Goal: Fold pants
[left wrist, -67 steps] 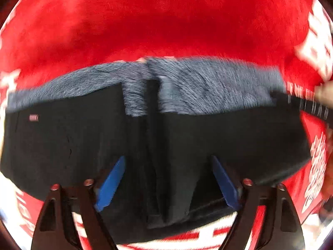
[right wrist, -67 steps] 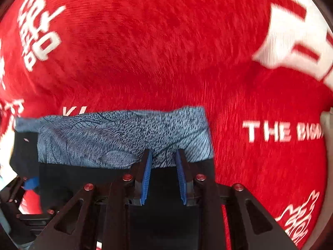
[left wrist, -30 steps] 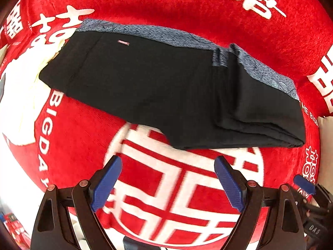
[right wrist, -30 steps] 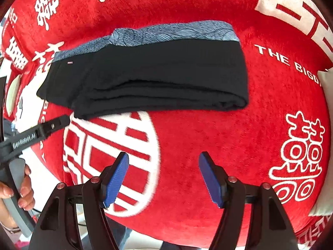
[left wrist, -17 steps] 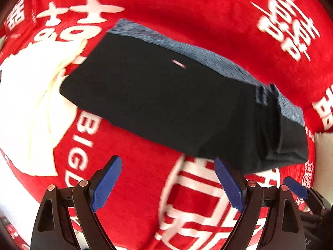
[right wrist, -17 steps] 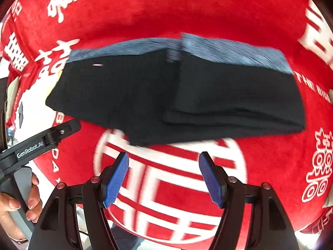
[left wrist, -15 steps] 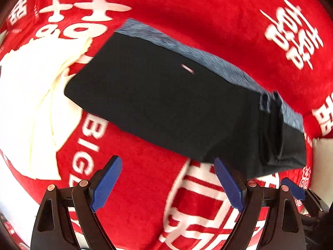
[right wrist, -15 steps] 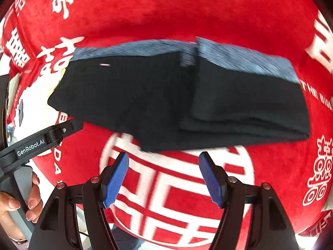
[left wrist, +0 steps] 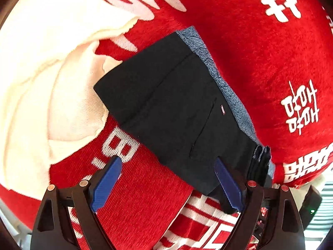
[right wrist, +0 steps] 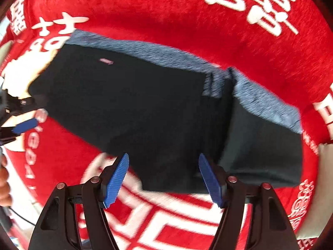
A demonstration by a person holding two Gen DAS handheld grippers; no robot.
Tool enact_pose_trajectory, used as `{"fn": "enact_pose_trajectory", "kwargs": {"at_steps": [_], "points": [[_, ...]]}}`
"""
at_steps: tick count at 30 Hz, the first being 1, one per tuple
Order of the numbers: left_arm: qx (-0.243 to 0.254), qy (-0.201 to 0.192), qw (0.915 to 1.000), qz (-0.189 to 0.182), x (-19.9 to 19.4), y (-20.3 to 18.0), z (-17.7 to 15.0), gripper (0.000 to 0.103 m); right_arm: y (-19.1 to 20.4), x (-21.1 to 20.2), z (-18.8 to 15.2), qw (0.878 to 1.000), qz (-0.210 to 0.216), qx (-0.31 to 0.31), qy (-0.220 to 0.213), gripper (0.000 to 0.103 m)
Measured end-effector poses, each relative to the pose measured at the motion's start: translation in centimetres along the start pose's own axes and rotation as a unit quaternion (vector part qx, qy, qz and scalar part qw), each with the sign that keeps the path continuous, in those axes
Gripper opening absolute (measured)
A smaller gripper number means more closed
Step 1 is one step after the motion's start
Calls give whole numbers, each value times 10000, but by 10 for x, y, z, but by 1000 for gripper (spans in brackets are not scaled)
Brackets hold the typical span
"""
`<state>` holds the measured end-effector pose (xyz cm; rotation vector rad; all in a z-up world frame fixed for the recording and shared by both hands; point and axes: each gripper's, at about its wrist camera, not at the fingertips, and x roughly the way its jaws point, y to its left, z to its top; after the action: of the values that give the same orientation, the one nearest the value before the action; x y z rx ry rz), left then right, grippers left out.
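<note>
Left wrist view. The left gripper [left wrist: 166,184] hangs with jaws spread and nothing between them, poised over the near edge of the black pants [left wrist: 172,112], which lie partly folded on the red blanket [left wrist: 260,41] — judged ready for the next fold. Only this view shows the cream cloth [left wrist: 47,66] touching the pants' far corner.

Right wrist view. The right gripper [right wrist: 163,180] is likewise spread and empty above the near hem of the pants [right wrist: 135,108]. Only here is the doubled-over section at right visible — and the left gripper's blue pad [right wrist: 26,125] at the left edge.
</note>
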<state>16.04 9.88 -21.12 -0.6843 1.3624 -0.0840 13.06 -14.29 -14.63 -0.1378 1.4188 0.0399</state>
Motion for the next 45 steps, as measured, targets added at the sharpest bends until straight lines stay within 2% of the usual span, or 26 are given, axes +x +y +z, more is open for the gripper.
{"fn": "enact_pose_trajectory", "kwargs": {"at_steps": [3,8,11,12,16,20,21,23,25,28,29,30,31,32,33,35,37,39,41,42,45], "points": [[29,-114,9999,-82,7,-2,1,91,-11,9,-1,9999,132,-17,-17,73],[72,-175,9994,-288,12,-11,6,91,-7,19,-3,9988,217,-438,-65,73],[20,-194,9991,-387,17,-16,10,91,-10,22,-2,9991,336,-265,-57,73],[-15,-244,9986,-464,19,-16,10,96,-10,22,-2,9991,363,-205,-66,73],[-305,-489,9948,-840,19,-10,10,98,-14,22,-1,9984,544,-60,-120,74],[-666,-662,9828,-1589,13,-7,13,98,-11,21,-2,9978,625,-91,-210,74],[-610,-745,9816,-1647,11,-10,14,98,-15,21,-3,9976,641,-101,-224,74],[-430,-729,9862,-1425,18,-18,17,98,-15,21,-5,9975,654,-112,-257,74],[-513,-636,9884,-1282,29,-17,20,98,-15,20,-5,9974,648,-138,-295,74],[-469,-716,9915,-982,30,-26,23,98,-19,14,-2,9967,767,-18,-252,74],[-376,-714,9940,-735,29,-32,23,91,-22,10,1,9963,822,18,-233,74],[-223,-730,9964,-360,29,-39,22,76,-25,6,6,9959,875,63,-228,74],[-97,-739,9972,-80,28,-41,22,66,-29,1,10,9954,919,122,-235,74],[13,-735,9971,215,28,-44,22,42,-32,-5,16,9950,954,169,-241,74],[112,-712,9963,461,29,-46,22,34,-36,-13,26,9942,1025,222,-225,74],[257,-776,9951,562,25,-50,21,31,-41,-25,46,9925,1176,302,-160,74],[756,-904,9885,949,24,-68,15,29,-42,-34,67,9901,1354,363,-48,74],[1287,-1090,9769,1309,22,-89,5,29,-36,-40,92,9876,1531,342,88,78],[1671,-1213,9663,1539,23,-105,-3,29,-21,-46,119,9839,1759,213,236,79],[1952,-1289,9572,1706,24,-113,-9,29,-11,-48,133,9817,1876,92,328,80],[2411,-1395,9400,1969,24,-125,-19,29,30,-47,174,9753,2051,-367,733,82]]}}
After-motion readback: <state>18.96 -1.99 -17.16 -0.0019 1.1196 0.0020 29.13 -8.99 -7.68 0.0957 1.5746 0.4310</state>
